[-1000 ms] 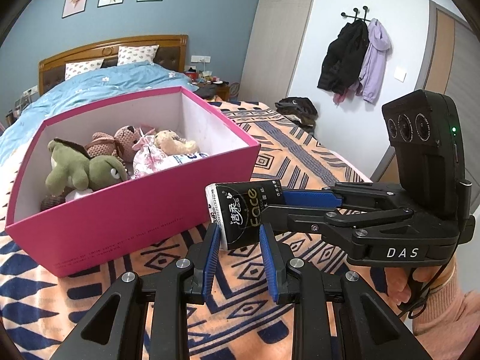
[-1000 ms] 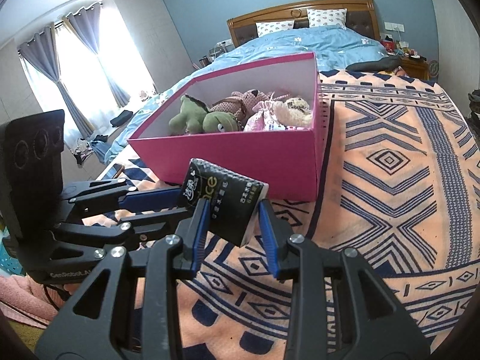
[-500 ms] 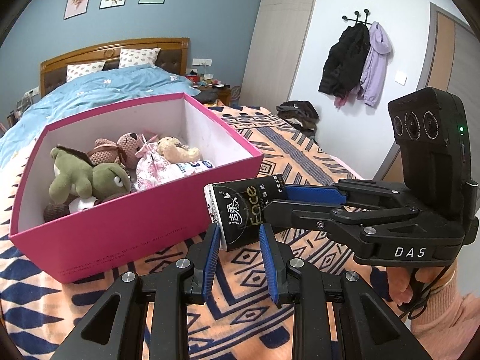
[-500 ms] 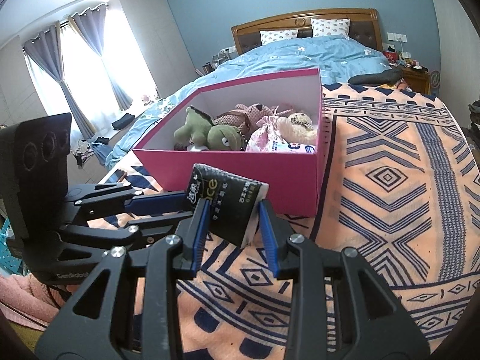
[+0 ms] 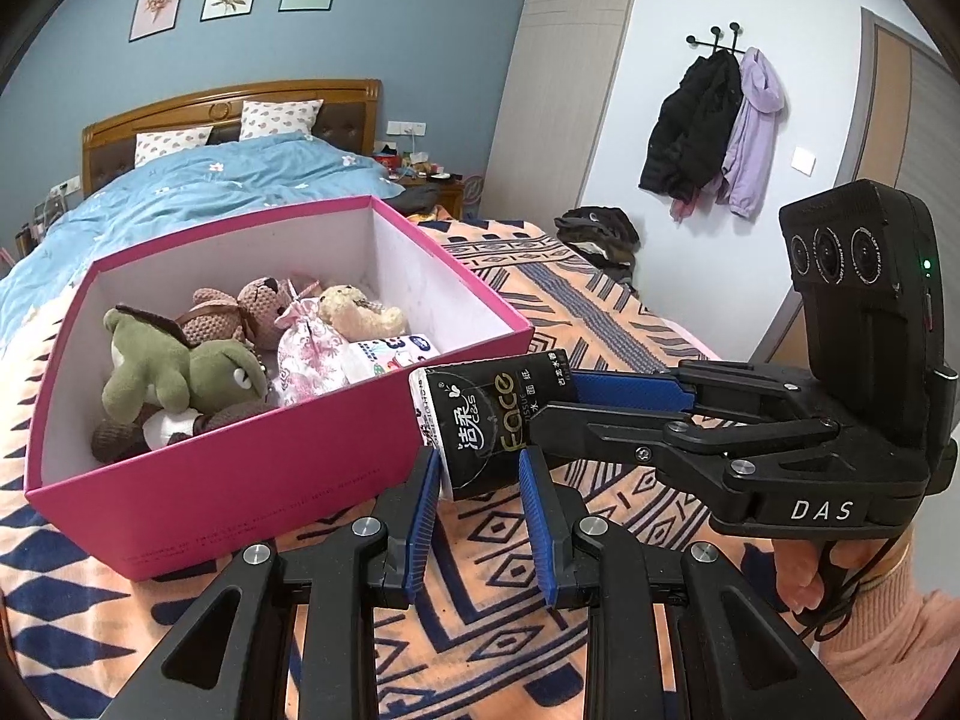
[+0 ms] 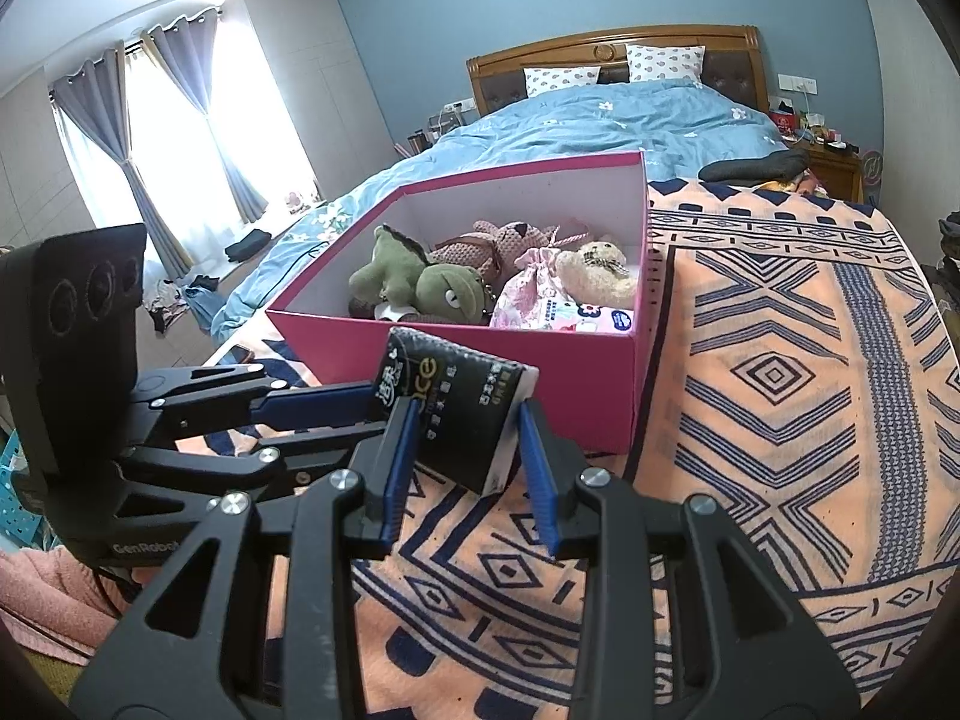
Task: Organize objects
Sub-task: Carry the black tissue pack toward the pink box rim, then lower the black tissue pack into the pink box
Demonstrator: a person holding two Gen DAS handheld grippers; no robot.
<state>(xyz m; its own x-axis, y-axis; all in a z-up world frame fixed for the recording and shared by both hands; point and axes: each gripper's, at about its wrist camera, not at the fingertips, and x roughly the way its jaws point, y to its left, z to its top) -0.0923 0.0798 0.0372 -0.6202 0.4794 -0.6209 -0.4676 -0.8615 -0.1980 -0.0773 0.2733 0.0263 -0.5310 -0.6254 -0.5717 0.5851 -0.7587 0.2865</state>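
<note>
At frame centre, the tissue pack (image 5: 480, 420) lies level, white end toward the pink box (image 5: 252, 480); right hand-held gripper (image 5: 549, 408) clamps it, left hand-held gripper (image 5: 480, 516) brackets it, contact unclear.

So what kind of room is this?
A bedroom, most likely: a bed with a wooden headboard, pillows, and coats hung on wall hooks.

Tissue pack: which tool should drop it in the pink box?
Right tool, probably: the tissue pack sits between its fingers with the pink box straight ahead; for the left tool it's off-side.
</note>
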